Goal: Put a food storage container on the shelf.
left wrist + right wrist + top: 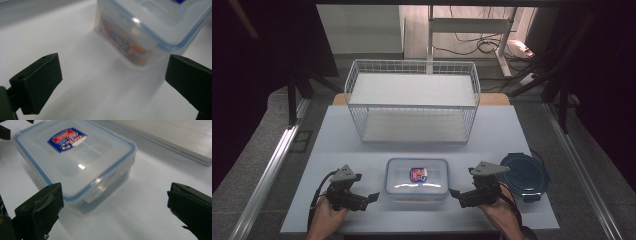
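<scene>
Dark curtains and a grey floor surround the white bench (337,150), which carries a white wire basket (412,100) at its far side. Near the front edge sits a clear plastic box (417,179) with a blue-rimmed snap lid and a red and blue sticker on top; something with an orange printed wrapper shows through its side wall in the left gripper view. A round dark blue lid (526,176) lies on the bench just right of the right tool.

The left tool (371,197) rests low beside the box's left end, its jaws spread wide and holding nothing; the box (150,32) stands just ahead of them, apart from both. The right tool (455,195) sits by the box's right end, its jaws equally wide and empty, with the box's near corner (82,170) close to one jaw but not gripped. Both tools point inward at the box from opposite sides.
</scene>
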A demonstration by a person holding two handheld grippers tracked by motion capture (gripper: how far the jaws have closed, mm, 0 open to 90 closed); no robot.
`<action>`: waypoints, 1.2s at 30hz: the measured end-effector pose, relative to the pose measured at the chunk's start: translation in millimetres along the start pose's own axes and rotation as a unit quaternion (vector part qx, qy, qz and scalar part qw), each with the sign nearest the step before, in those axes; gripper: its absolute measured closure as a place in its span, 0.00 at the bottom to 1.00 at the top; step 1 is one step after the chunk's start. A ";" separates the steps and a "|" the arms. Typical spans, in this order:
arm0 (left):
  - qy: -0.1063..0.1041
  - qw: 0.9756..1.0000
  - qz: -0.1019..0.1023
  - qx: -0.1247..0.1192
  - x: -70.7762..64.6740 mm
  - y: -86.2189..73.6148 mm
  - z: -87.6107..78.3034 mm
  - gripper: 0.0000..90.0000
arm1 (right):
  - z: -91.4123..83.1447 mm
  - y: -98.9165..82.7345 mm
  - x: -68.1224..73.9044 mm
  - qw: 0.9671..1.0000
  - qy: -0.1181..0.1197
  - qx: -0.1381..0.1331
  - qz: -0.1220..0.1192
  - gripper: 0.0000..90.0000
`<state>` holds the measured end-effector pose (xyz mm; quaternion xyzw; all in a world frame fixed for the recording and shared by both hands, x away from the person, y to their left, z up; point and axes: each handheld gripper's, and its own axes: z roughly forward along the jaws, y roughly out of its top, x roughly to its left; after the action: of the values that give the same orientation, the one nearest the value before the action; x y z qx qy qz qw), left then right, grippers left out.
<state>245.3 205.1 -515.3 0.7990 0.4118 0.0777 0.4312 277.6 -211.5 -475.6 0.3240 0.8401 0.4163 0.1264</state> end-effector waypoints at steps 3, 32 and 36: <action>-0.008 1.000 0.003 -0.004 -1.0 12.3 3.5 0.02 | 4.8 6.3 -0.6 1.000 0.006 0.003 0.003 0.00; -0.177 0.980 -0.073 0.054 11.2 35.5 54.4 0.05 | 58.8 20.0 -9.8 0.980 0.139 0.092 0.113 0.04; -0.194 0.976 -0.090 0.043 12.9 26.3 41.5 0.25 | 48.7 15.2 -15.9 0.973 0.155 0.092 0.147 0.19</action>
<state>289.0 180.9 -524.1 0.7767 0.3931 -0.1360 0.4730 319.8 -185.0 -494.9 0.3858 0.8274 0.3960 -0.0982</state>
